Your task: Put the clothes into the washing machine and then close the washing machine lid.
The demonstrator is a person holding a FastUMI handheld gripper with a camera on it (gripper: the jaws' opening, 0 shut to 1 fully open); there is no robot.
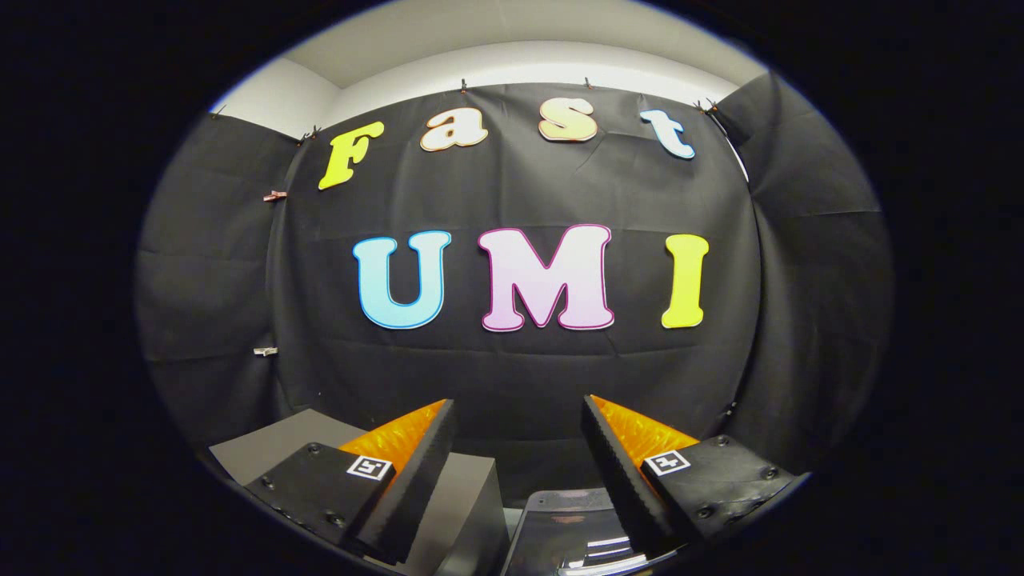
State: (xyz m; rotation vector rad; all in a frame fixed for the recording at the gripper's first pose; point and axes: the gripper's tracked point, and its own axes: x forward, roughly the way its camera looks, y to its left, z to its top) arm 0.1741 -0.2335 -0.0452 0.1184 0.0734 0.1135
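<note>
Claw: my gripper [518,420] is spread wide, nothing between my fingers, touching nothing.
Left finger [416,472]: at 7 o'clock, tip raised against the black cloth wall [512,376].
Grey box [468,500]: at 7 o'clock, low beneath and behind my left finger; whether it is part of the washing machine I cannot tell.
Lid: a dark glossy lid [572,528] at 6 o'clock, below the gap; its position I cannot tell.
Right finger [620,472]: at 5 o'clock.
Clothes: I cannot tell where they lie.

Gripper [518,416] fingers apart, empty. Grey box [468,488] half hidden behind left finger; glossy dark lid [568,528] cut off below.
</note>
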